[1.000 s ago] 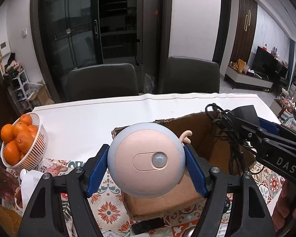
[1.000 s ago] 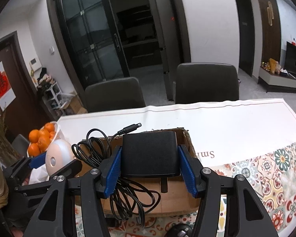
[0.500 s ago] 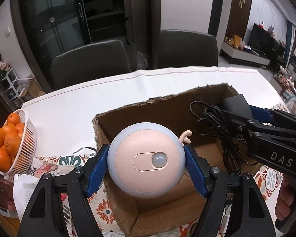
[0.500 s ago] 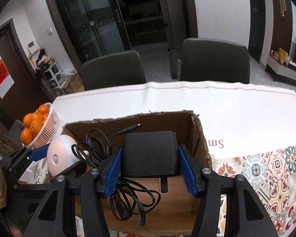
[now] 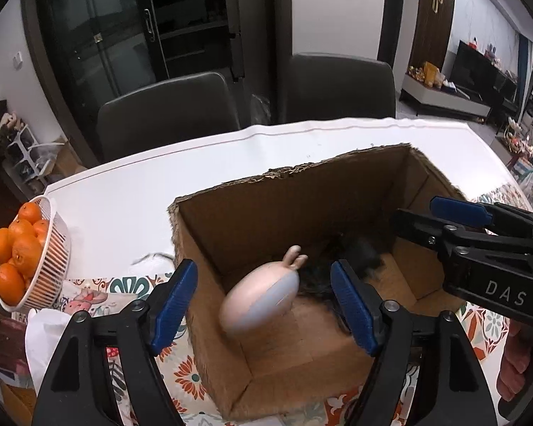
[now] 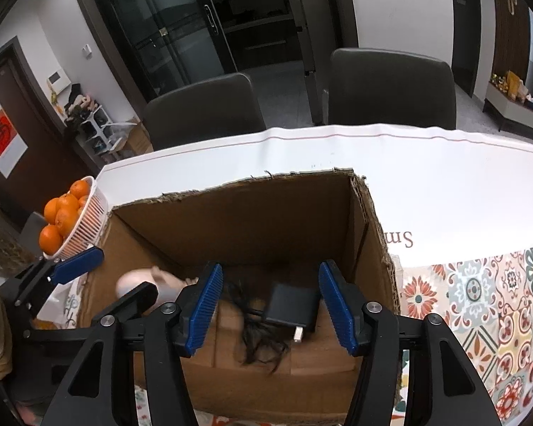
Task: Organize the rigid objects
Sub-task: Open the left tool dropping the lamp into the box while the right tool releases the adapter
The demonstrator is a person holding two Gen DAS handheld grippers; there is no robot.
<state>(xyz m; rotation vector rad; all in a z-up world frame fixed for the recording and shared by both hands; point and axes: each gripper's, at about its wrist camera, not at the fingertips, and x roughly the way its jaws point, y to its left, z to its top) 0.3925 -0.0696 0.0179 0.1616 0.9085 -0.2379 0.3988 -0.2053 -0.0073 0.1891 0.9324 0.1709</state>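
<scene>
Both grippers tilt steeply down over the one open brown cardboard box (image 5: 252,234) on the table. The left gripper (image 5: 263,301), its jaws just opened, stands spread with the single round pink-and-lilac night light (image 5: 259,301) loose and blurred between them inside the box. The right gripper (image 6: 266,309) is also spread, its jaws just parted; the one black power adapter (image 6: 291,305) with tangled cord lies free on the box floor.

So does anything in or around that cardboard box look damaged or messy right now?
Yes. The cardboard box has a ragged, torn top rim. Inside, the black adapter lies tilted with its cable in a loose tangle, and the pink night light is blurred, on its side.
</scene>
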